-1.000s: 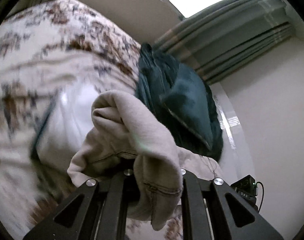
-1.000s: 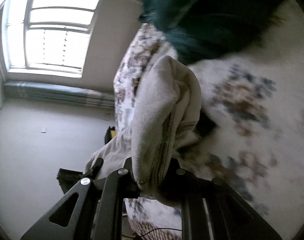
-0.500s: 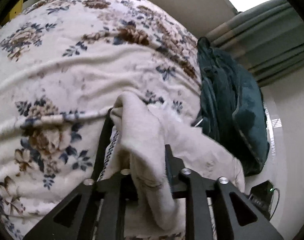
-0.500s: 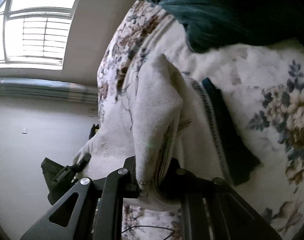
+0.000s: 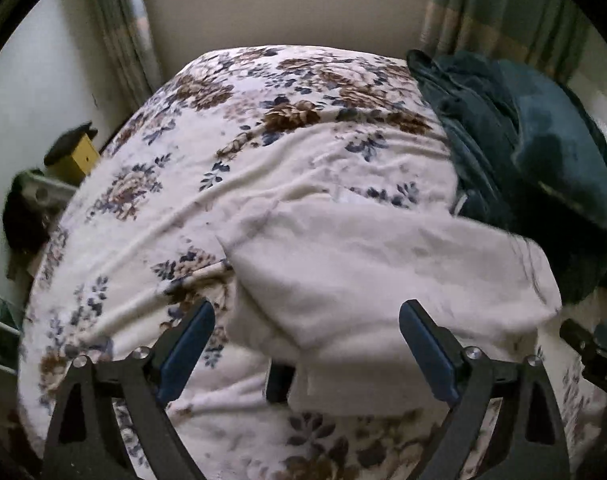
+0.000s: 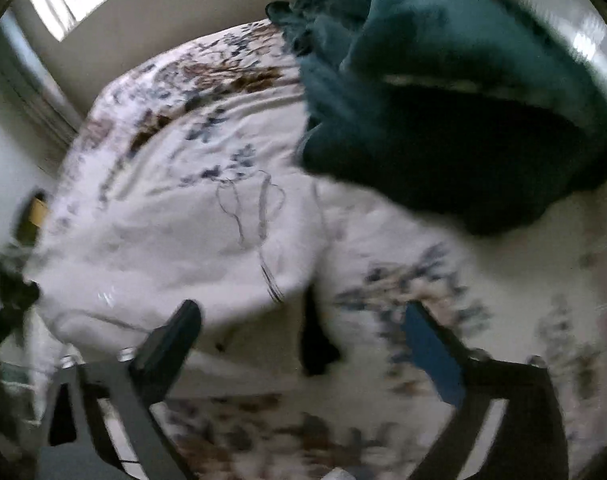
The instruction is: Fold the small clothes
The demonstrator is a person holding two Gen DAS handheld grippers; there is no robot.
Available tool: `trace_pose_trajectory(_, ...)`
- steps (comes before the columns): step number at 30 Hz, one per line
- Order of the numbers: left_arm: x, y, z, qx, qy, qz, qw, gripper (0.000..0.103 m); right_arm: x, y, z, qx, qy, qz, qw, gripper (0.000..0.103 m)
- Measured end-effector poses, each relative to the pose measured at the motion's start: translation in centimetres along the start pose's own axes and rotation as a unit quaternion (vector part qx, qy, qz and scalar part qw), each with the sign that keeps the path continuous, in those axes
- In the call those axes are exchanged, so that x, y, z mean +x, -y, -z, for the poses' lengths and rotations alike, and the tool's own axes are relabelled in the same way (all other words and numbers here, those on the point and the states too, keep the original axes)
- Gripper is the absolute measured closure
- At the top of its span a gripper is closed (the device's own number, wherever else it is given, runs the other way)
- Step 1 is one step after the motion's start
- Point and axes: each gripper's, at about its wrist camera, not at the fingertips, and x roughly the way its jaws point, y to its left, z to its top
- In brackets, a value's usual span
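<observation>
A beige garment (image 5: 375, 280) lies spread on the floral bedspread (image 5: 231, 152), folded over itself. My left gripper (image 5: 303, 336) is open and empty just above its near edge, fingers wide apart on either side. In the blurred right wrist view the garment (image 6: 175, 240) lies flat with a thin drawn line pattern on it. My right gripper (image 6: 299, 336) is open and empty over the garment's near right corner. A dark strip (image 6: 315, 344) shows at that corner.
A dark teal blanket pile (image 5: 543, 160) sits on the bed's right side, also in the right wrist view (image 6: 443, 100). A yellow box (image 5: 77, 156) and dark objects stand left of the bed. Curtains and a window are behind.
Both grippers were shut on the beige garment and held it up. They have now opened and let it go, and it lies flat on the bed.
</observation>
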Motion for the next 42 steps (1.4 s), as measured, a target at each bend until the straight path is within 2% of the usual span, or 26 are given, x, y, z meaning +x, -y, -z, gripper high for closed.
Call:
trace_pose_trajectory(4,-2.7,0.9,1.7,0.012,-0.002,-0.010,0.9999,0.009,-3.8,-1.0,1.8,-0.033,0.017,0.040,0.998,0.000)
trace_pose_trajectory(7,-5.7,1.2,2.8,0.011,0.005,-0.005,0.9999,0.009,-7.6,-1.2,3.0,-0.035,0.034,0.050,0.998,0.000)
trace_pose_trajectory(16,-17.5,1.4,6.2,0.024,0.045,0.004,0.9987,0.009,-22.7,-0.9,7.9,-0.026,0.101,0.057,0.993,0.000)
trace_pose_trajectory(22,-26.0,0.8,9.4,0.028,0.074,0.015,0.9968,0.009,-33.7,0.0,13.1,-0.029,0.147,0.044,0.988,0.000)
trace_pose_trajectory(27,-32.9,0.2,11.9,0.027,0.110,0.011,0.9935,0.009,-41.1,0.9,17.3,-0.036,0.185,0.039,0.981,0.000)
trace_pose_trajectory(35,-40.1,-0.2,15.3,0.018,0.148,0.010,0.9888,0.009,-49.8,2.4,22.3,-0.038,0.218,0.012,0.975,0.000)
trace_pose_trajectory(42,-42.8,-0.2,17.1,0.008,0.153,0.022,0.9879,0.009,-54.4,3.3,24.6,-0.042,0.231,-0.005,0.972,0.000)
